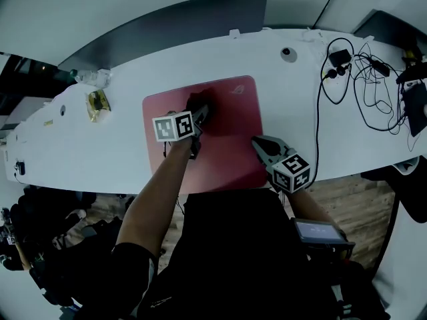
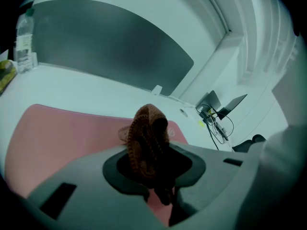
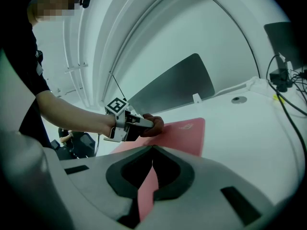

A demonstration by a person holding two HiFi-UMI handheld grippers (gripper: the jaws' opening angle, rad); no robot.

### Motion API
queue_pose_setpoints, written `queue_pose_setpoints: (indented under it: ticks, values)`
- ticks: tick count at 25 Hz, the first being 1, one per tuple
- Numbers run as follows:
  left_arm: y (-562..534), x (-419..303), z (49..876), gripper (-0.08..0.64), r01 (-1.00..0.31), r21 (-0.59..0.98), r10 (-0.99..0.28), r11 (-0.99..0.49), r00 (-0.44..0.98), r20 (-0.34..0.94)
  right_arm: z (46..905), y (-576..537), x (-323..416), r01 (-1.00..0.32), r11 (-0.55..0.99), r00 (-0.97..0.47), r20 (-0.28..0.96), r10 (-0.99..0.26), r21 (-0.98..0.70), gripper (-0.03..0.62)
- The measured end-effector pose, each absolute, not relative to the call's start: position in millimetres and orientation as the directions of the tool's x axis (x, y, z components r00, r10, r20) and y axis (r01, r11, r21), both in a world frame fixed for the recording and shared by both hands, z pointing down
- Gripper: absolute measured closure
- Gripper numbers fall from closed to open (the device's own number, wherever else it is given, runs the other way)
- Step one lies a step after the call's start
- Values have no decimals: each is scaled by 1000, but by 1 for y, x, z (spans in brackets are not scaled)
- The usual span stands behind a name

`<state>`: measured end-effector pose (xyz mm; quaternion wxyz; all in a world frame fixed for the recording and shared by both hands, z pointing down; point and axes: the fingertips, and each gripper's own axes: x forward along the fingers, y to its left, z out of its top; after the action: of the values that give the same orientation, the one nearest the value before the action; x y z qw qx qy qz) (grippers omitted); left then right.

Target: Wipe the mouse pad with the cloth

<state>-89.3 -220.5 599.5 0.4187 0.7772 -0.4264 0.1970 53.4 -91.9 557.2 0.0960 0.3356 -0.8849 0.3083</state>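
Brown cloth point(image 2: 146, 138) pinched tight in the left gripper point(image 1: 200, 116), pressed down on the top middle of the red mouse pad point(image 1: 230, 149), pad flat on the white table point(image 1: 133, 79), right gripper point(image 1: 257, 143) with jaws closed together, tip at the pad's right edge

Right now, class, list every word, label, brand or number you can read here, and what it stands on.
None can be read.
Mouse pad corner emblem: too small to read.
Bottle label: blurred.
Left gripper and right gripper cubes: square marker patterns, no letters.
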Motion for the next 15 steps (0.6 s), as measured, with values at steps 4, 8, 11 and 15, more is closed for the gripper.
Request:
queue_pose_setpoints:
  ticks: [4, 8, 11, 15]
  values:
    - [-234, -44, 601, 448, -796, 490, -461, -355, 605, 650, 559, -95, 62, -667, 570, -744, 381, -549, -480, 566]
    - [-245, -8, 607, 448, -774, 506, -432, -380, 632, 643, 560, -99, 68, -676, 561, -735, 384, -559, -478, 566]
    - [-254, 15, 610, 448, -765, 526, -436, -370, 643, 629, 561, -101, 75, -683, 550, -728, 385, -568, -480, 566]
    - [-268, 37, 610, 448, -756, 551, -449, -354, 654, 609, 561, -104, 79, -694, 533, -716, 387, -581, -484, 566]
